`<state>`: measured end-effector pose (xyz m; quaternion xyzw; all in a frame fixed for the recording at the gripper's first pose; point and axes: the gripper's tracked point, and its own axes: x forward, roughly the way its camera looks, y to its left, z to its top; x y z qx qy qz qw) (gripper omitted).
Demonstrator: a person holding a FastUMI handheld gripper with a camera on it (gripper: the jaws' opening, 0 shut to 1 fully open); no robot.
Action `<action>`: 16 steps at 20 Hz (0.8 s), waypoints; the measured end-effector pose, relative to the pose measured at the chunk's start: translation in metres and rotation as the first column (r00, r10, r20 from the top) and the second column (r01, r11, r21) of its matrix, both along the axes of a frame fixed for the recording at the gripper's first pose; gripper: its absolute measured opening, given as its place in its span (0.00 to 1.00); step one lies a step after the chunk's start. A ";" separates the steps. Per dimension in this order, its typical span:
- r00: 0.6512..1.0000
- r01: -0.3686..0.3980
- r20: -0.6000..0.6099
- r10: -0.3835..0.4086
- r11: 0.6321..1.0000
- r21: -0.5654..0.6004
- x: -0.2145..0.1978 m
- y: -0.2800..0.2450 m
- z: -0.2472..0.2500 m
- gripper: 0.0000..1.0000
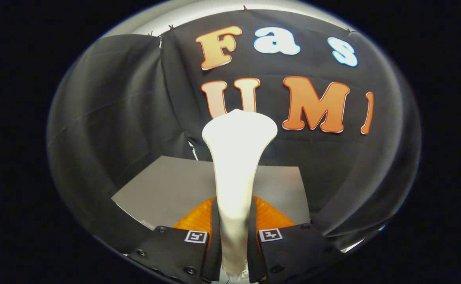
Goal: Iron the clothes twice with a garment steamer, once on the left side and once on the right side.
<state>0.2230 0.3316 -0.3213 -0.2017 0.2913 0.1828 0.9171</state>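
The gripper (232, 236) pinches the white garment steamer (236, 165) by its narrow handle, one black finger (183, 252) pressed to each side. The steamer rises upright between the fingers, its wide head flaring at the far end. Just beyond the fingers lies an orange garment (270, 217) on a grey tabletop (167, 189), hidden in the middle by the steamer.

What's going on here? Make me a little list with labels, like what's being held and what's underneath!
held thing: white garment steamer, upright, wide head on top
gripper: shut on the steamer's handle
fingers: black, one pressing each side of the handle
underneath: orange cloth just beyond the fingers, lying on a grey table
steaming: head is raised above the cloth, not touching it
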 end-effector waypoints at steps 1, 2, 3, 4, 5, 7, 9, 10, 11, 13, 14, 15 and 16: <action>1.000 -0.008 0.019 0.008 1.000 0.018 -0.011 -0.001 0.014 0.34; 0.999 -0.023 0.039 0.022 0.999 0.033 -0.023 -0.001 0.028 0.34; 0.997 -0.041 0.063 0.038 0.998 0.042 -0.034 -0.004 0.039 0.34; 0.995 -0.059 0.086 0.054 0.997 0.045 -0.046 -0.006 0.054 0.34; 0.991 -0.075 0.116 0.068 0.996 0.055 -0.058 -0.010 0.068 0.34; 0.985 -0.096 0.146 0.086 0.993 0.064 -0.080 -0.020 0.095 0.34; 0.981 -0.098 0.177 0.084 0.993 0.073 -0.095 -0.038 0.119 0.34; 0.979 -0.093 0.189 0.077 0.992 0.080 -0.102 -0.048 0.129 0.34; 0.977 -0.089 0.200 0.071 0.992 0.085 -0.105 -0.059 0.137 0.34; 0.975 -0.065 0.219 0.043 0.994 0.093 -0.108 -0.085 0.154 0.34; 0.973 -0.044 0.230 0.021 0.994 0.097 -0.110 -0.101 0.164 0.34; 0.969 -0.022 0.246 -0.002 0.995 0.095 -0.109 -0.119 0.174 0.33; 0.964 -0.002 0.266 -0.022 0.996 0.090 -0.106 -0.135 0.182 0.33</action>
